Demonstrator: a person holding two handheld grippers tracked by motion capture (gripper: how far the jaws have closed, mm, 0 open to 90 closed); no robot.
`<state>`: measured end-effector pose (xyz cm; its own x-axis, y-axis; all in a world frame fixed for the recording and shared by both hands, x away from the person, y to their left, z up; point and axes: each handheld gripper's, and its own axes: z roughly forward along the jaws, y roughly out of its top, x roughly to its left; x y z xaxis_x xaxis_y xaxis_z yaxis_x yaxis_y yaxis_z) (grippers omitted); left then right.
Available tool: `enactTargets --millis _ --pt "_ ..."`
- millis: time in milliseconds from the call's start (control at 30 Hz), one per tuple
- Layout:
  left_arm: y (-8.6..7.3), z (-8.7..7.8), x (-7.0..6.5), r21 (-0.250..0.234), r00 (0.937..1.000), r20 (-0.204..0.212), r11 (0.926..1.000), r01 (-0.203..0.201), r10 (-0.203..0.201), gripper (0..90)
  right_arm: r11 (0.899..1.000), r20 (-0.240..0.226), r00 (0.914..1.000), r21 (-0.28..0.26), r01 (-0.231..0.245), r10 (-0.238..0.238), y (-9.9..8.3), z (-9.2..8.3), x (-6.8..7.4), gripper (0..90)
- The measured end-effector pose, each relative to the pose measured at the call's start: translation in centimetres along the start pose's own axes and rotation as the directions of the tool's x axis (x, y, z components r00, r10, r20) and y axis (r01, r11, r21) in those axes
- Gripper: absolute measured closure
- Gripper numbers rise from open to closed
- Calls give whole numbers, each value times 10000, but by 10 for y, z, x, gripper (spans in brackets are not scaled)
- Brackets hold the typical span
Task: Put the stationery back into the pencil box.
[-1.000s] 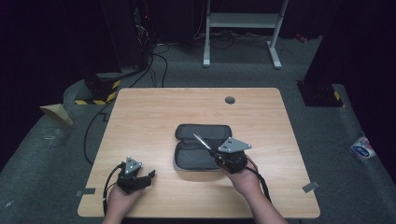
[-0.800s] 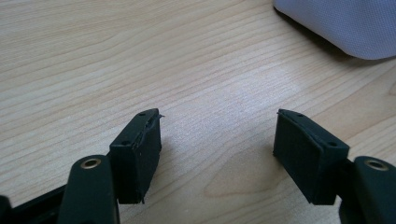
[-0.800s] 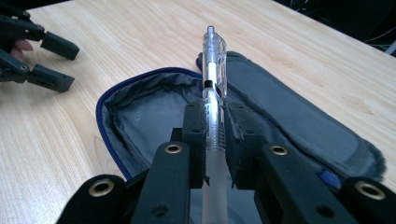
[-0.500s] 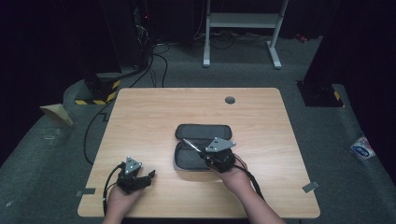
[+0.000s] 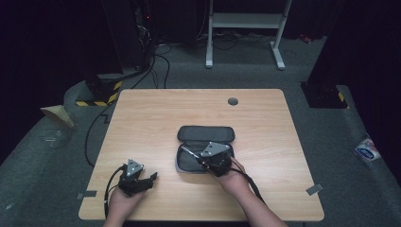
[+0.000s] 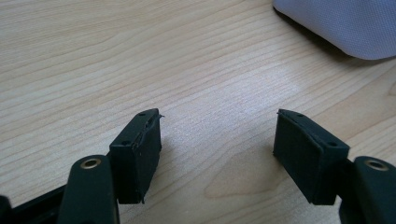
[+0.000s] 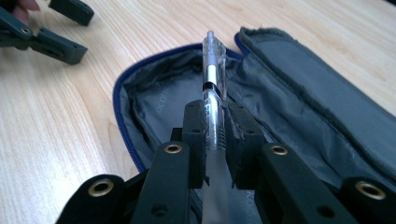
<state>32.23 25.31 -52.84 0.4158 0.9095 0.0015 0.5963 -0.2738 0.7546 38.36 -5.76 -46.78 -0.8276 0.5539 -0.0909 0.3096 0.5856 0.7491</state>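
Already, in the high view, the right gripper [image 5: 198,157] hung over the open dark grey fabric zip pencil case [image 5: 206,134] on the light wood-grain table [image 5: 156,118], with a slim clear plastic pen [image 5: 188,152] jutting from its fingers across the case's near half. Off to the side of those fingers, well apart, the left gripper [image 5: 152,177] rested low on the table near its front edge, holding nothing. Judging by this, the pen was lifted and brought to the case but not yet laid inside; setting it down, letting go and perhaps zipping the case remained.

From the left gripper view, the two black fingers [image 6: 137,154] stood wide apart with only bare table between them. A pale grey corner of the case [image 6: 345,23] lay beyond the far finger, untouched.

From the right gripper view, the fingers [image 7: 198,135] were clamped tight on the pen's [image 7: 213,84] barrel, one pad pressing each side. The pen ran straight out ahead of the fingertips, its far end hovering above the case's [image 7: 159,100] grey-lined pocket, inside the blue zip edge. Whether its tip touched the lining I could not tell. The other gripper [image 7: 46,28] showed far beyond the fingers, open.
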Motion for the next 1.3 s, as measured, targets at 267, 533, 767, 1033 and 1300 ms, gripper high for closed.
enactTargets --millis 267,533,767,1033,1300 --pt "0 0 0 -3 10000 1 10000 4 -4 322 9992 -131 9999 393 111 -106 -2 6 -2 784" --pt "0 0 0 -3 10000 0 10000 4 -4 322 9981 -180 9997 600 151 -141 -3 10 -3 783" --pt "0 0 0 -2 10000 1 10000 0 0 322 9985 51 10000 541 77 -80 -4 12 -4 721" --pt "0 0 0 -3 10000 0 10000 2 -2 322 9995 427 9991 313 -16 2 -7 -1 -6 711" --pt "0 0 0 -4 10000 -3 10000 4 -4 322 9974 580 9978 633 -349 313 -23 -3 -11 650"
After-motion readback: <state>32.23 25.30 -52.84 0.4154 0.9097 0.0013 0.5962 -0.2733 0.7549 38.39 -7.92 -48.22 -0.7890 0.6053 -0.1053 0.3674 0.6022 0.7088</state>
